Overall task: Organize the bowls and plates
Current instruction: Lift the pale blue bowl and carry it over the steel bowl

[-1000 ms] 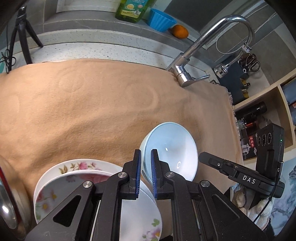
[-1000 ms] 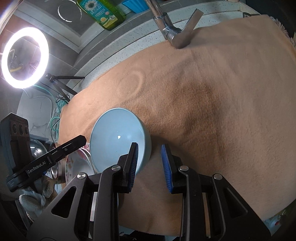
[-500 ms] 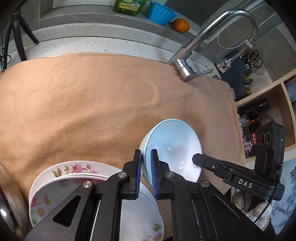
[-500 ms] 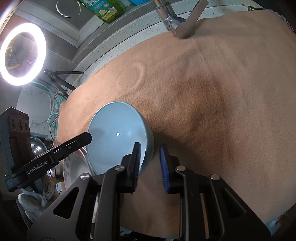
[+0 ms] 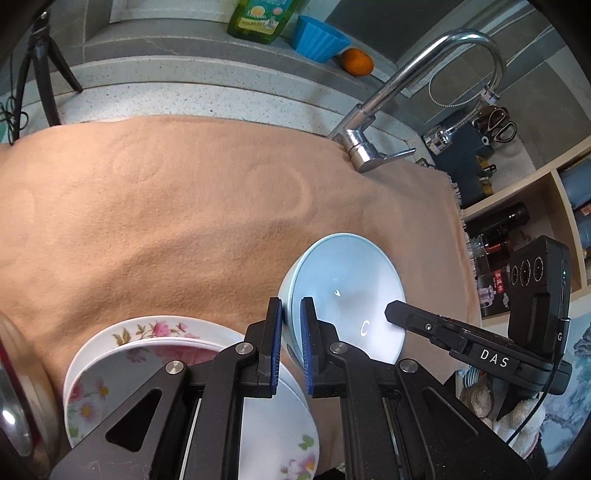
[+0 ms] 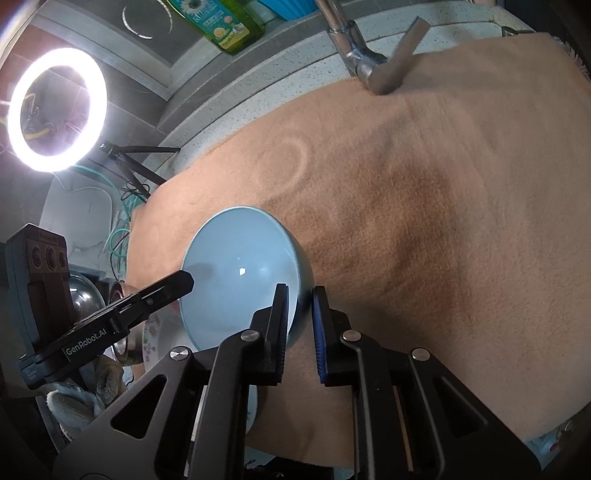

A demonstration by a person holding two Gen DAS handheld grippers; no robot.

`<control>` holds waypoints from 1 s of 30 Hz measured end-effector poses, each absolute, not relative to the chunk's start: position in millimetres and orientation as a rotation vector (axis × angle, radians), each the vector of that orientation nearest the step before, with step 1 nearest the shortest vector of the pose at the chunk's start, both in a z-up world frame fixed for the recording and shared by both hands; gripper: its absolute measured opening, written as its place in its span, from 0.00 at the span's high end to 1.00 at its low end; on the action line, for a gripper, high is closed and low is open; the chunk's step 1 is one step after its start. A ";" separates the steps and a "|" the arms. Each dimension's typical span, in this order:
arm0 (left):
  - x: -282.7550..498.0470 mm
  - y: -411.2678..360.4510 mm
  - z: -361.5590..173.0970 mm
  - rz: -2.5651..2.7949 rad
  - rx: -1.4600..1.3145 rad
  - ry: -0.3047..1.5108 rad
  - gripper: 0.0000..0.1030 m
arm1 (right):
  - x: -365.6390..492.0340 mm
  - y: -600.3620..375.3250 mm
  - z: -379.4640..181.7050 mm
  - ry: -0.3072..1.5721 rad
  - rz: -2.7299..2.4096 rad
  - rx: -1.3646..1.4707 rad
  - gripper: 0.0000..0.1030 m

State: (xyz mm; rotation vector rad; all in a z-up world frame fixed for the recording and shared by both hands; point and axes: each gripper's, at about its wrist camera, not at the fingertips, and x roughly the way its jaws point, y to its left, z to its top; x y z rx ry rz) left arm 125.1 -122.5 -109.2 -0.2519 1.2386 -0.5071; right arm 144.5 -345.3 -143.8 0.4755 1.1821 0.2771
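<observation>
A light blue bowl point(image 5: 347, 288) hangs tilted just above the tan towel point(image 5: 184, 221), held from two sides. My left gripper point(image 5: 291, 314) is shut on its left rim, the wall pinched between the blue pads. My right gripper point(image 6: 300, 306) is closing on the opposite rim of the bowl point(image 6: 236, 273), one pad inside and one outside, both touching the wall. A stack of floral plates point(image 5: 147, 332) lies below my left gripper, partly hidden by it.
A chrome faucet point(image 5: 369, 147) rises at the towel's far edge. Behind it stand a green bottle point(image 5: 258, 18), a blue cup point(image 5: 317, 37) and an orange point(image 5: 356, 61). A metal bowl point(image 5: 14, 387) sits at the left; shelves point(image 5: 517, 221) stand at the right. A ring light point(image 6: 55, 110) glares.
The right jaws have narrowed from a clear gap to clamping the bowl's rim. The left gripper has kept its grip, and the bowl has barely shifted.
</observation>
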 end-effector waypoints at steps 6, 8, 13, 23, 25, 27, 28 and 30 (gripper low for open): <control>116.7 -103.6 -88.9 -0.501 -0.266 1.186 0.92 | 140.1 -328.8 -119.1 1.151 0.312 0.445 0.88; 112.9 -95.7 -82.2 -0.496 -0.268 1.168 0.92 | 139.3 -321.1 -112.5 1.143 0.325 0.435 0.88; 103.8 -71.4 -69.5 -0.474 -0.291 1.136 0.92 | 137.1 -295.4 -94.4 1.123 0.375 0.414 0.88; 82.6 -2.3 -55.8 -0.378 -0.361 1.084 0.92 | 130.3 -228.1 -72.1 1.107 0.501 0.359 0.88; 78.0 10.6 -54.3 -0.357 -0.374 1.076 0.92 | 129.6 -212.4 -70.1 1.107 0.527 0.347 0.88; 73.7 24.0 -53.5 -0.334 -0.386 1.068 0.92 | 128.4 -200.5 -68.4 1.109 0.544 0.338 0.88; 71.5 31.2 -53.0 -0.322 -0.392 1.064 0.92 | 128.2 -191.0 -67.6 1.111 0.557 0.330 0.88; 66.9 44.8 -52.1 -0.299 -0.404 1.056 0.92 | 127.5 -177.9 -67.0 1.114 0.577 0.317 0.88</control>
